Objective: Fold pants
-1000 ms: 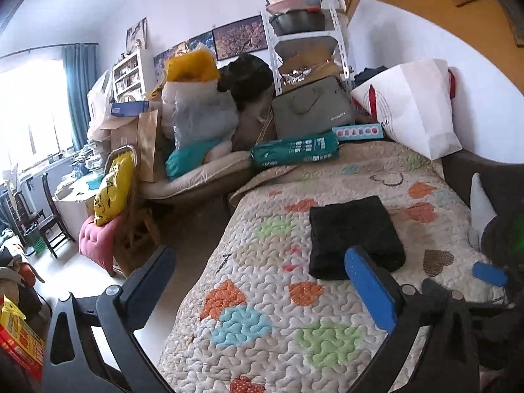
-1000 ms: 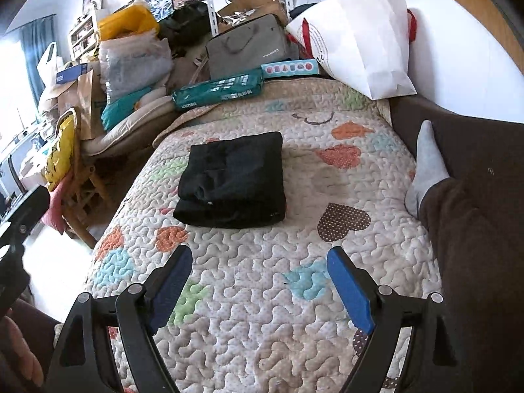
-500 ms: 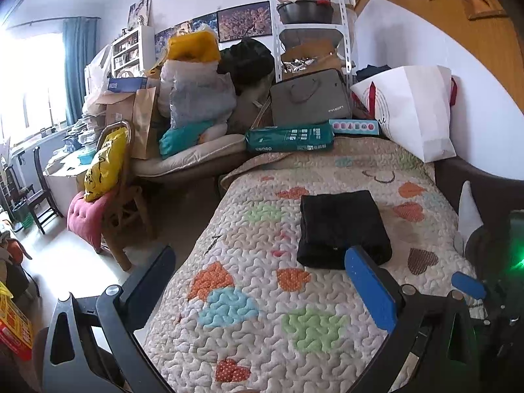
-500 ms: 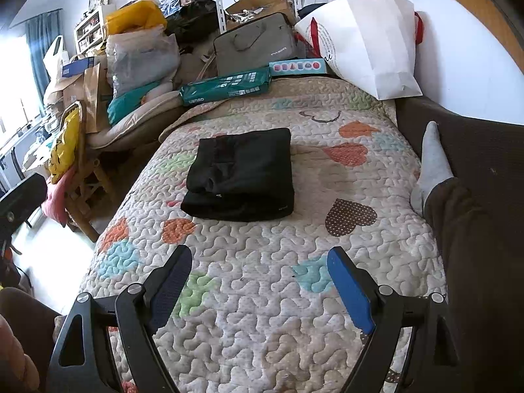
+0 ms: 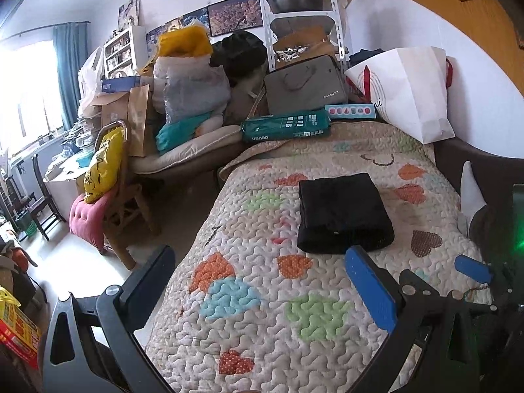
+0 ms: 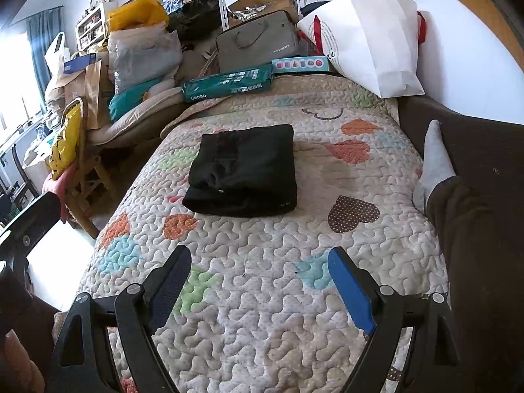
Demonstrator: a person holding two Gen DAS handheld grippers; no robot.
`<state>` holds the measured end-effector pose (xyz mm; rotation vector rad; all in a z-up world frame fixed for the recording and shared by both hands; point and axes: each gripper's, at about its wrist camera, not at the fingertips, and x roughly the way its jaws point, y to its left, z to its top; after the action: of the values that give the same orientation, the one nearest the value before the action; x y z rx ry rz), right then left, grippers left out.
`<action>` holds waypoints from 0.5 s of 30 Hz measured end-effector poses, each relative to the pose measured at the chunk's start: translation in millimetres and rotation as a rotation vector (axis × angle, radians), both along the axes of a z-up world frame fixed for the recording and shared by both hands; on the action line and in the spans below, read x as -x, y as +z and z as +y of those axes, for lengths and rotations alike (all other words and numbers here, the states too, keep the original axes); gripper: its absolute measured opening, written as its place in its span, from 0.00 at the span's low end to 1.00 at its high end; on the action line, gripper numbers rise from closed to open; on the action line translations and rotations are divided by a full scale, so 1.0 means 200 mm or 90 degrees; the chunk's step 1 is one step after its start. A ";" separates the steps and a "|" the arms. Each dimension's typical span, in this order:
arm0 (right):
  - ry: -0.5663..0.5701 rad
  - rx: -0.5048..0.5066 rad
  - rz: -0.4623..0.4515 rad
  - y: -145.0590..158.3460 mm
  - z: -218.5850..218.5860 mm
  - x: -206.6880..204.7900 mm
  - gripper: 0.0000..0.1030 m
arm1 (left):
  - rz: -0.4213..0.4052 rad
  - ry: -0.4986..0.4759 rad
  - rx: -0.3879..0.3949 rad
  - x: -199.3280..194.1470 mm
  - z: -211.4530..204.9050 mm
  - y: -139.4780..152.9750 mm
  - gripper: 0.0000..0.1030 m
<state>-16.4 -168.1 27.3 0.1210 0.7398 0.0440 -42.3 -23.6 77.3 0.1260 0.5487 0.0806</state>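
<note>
The black pants [image 6: 244,170] lie folded into a neat rectangle on the heart-patterned quilt [image 6: 262,294]. They also show in the left wrist view [image 5: 342,213], mid-bed. My right gripper [image 6: 260,281] is open and empty, held above the quilt well short of the pants. My left gripper [image 5: 262,281] is open and empty, over the bed's near left edge, also short of the pants. The right gripper's blue pad [image 5: 473,268] shows at the left view's right side.
A person's leg and grey sock [image 6: 435,163] rest along the bed's right side. A white paper bag [image 6: 370,39], a grey laptop bag [image 6: 258,42] and a green pack [image 6: 229,83] stand at the bed's head. A cluttered chair [image 5: 108,196] stands to the left.
Both grippers have drawn back and tilted slightly; the pants appear a little farther away and have not moved. Both grippers stay open.
</note>
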 end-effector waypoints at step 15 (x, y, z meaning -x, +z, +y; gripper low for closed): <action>-0.001 0.002 0.007 -0.02 0.01 0.00 0.87 | 0.016 -0.002 0.002 0.00 0.02 -0.04 1.00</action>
<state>-17.0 -165.8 23.2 0.1189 0.7510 0.0406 -42.5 -19.4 70.1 0.1251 0.5734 0.0750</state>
